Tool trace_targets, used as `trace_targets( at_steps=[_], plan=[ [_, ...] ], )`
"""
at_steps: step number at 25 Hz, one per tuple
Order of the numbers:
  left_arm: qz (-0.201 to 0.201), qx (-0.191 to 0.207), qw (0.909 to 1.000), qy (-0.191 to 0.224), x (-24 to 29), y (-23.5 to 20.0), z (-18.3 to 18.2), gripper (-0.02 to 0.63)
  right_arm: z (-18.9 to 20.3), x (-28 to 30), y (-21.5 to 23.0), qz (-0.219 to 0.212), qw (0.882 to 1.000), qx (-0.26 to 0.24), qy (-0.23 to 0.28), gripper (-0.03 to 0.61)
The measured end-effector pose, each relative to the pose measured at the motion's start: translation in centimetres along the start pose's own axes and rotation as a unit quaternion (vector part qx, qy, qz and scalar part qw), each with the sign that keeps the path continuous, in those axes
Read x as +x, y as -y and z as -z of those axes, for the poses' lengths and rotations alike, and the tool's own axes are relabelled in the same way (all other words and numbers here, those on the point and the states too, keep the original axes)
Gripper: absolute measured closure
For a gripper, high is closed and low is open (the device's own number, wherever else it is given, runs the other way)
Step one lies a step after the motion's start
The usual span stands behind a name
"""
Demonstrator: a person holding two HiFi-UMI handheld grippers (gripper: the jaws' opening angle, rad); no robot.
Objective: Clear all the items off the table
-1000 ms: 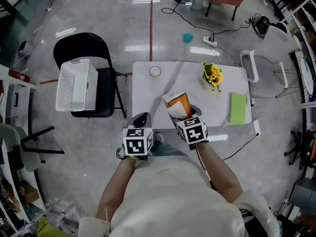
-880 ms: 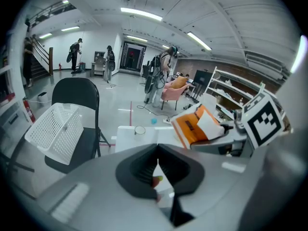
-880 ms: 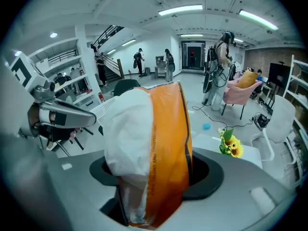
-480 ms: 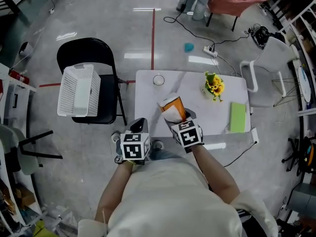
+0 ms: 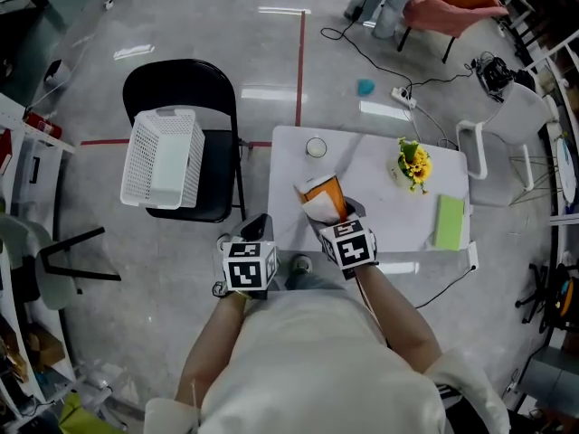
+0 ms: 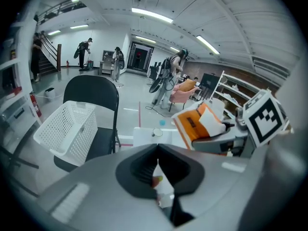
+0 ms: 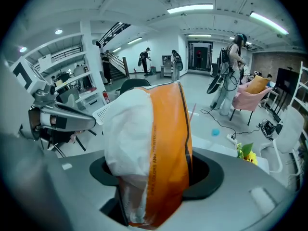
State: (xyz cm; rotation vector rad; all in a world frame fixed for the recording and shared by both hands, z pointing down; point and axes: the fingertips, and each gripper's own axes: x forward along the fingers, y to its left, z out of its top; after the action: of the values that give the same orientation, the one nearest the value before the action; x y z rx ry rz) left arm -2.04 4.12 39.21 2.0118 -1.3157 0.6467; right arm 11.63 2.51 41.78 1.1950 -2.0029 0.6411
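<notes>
From the head view, the right tongs (image 5: pixel 336 212) pinch an orange-and-white packet (image 5: pixel 321 195) over the near left part of the white tabletop (image 5: pixel 380 211). The left tongs (image 5: pixel 257 227) hang off the tabletop's near left corner. On the tabletop stand a small cup (image 5: pixel 316 147), a bunch of yellow flowers (image 5: pixel 413 164) and a green pad (image 5: pixel 450 221). A white basket (image 5: pixel 166 156) sits on a black chair (image 5: pixel 185 84) to the left.

In the left gripper view, those tongs are pressed together with nothing between them. The basket and chair lie ahead to the left.

In the right gripper view, the packet stands upright between the pads, clamped at its lower end.
</notes>
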Motion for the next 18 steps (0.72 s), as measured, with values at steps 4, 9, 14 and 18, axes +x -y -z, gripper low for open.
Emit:
trace_targets(
  at_steps=[4,9,14,18],
  plan=[
    [-0.009,-0.012,0.9999,0.001,-0.4,-2.9,-0.3,0.603,-1.7,1.3,-1.8,-0.007,1.000,-0.008,0.000,0.249],
    [-0.018,-0.029,0.9994,0.005,-0.8,-6.5,-1.2,0.603,-4.2,3.4,-4.0,-0.017,1.000,-0.024,-0.003,0.249],
    [-0.027,-0.042,0.9987,0.010,-1.4,-9.8,-2.1,0.603,-6.6,5.3,-6.3,-0.028,0.999,-0.038,-0.004,0.249],
    [-0.034,-0.051,0.9980,0.014,-2.1,-12.4,-2.5,0.603,-8.1,6.7,-8.2,-0.034,0.998,-0.046,-0.007,0.249]
  ],
)
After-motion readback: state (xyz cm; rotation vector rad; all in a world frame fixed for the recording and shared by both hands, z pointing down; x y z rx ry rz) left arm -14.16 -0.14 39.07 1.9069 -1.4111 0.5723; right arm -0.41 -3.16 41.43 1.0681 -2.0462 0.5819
